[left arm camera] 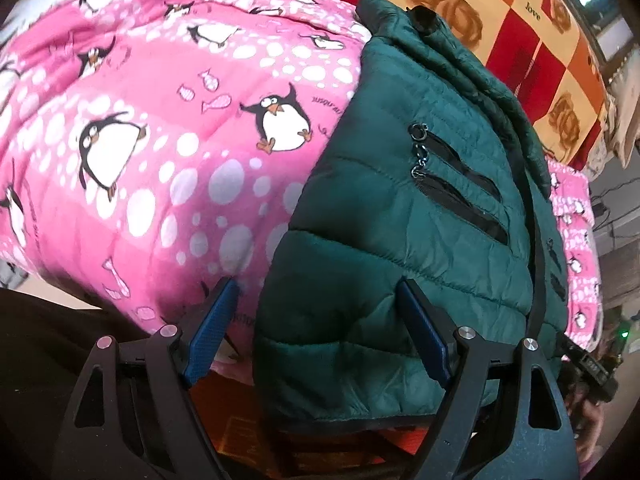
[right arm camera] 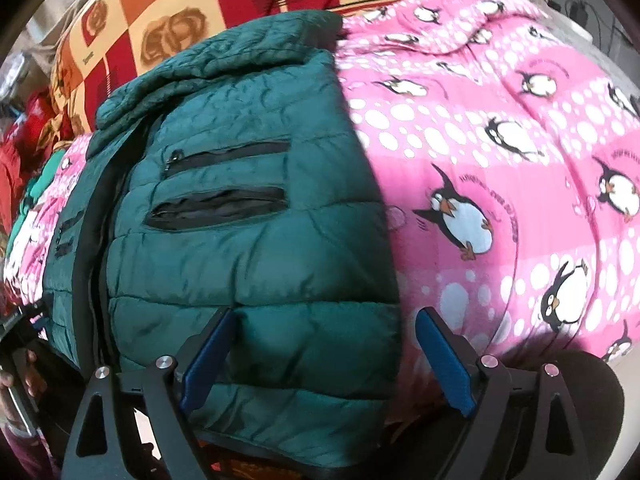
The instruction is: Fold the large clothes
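Note:
A dark green quilted jacket (left arm camera: 420, 200) lies folded on a pink penguin-print blanket (left arm camera: 160, 120), with two black zip pockets (left arm camera: 456, 196) facing up. My left gripper (left arm camera: 316, 286) is open and straddles the jacket's near left corner, one blue pad over the blanket and the other over the jacket. In the right wrist view the same jacket (right arm camera: 240, 240) fills the left half. My right gripper (right arm camera: 325, 314) is open astride its near right corner, the left pad over the jacket and the right pad over the pink blanket (right arm camera: 500, 160). Neither gripper presses on the fabric.
A red, orange and cream checked blanket (left arm camera: 500, 20) (right arm camera: 160, 20) lies beyond the jacket. A hand (right arm camera: 24, 376) holds the other gripper at the left edge of the right wrist view. Dark fabric (left arm camera: 40, 360) sits at the near edge. Cables and clutter (left arm camera: 608, 208) lie past the bed.

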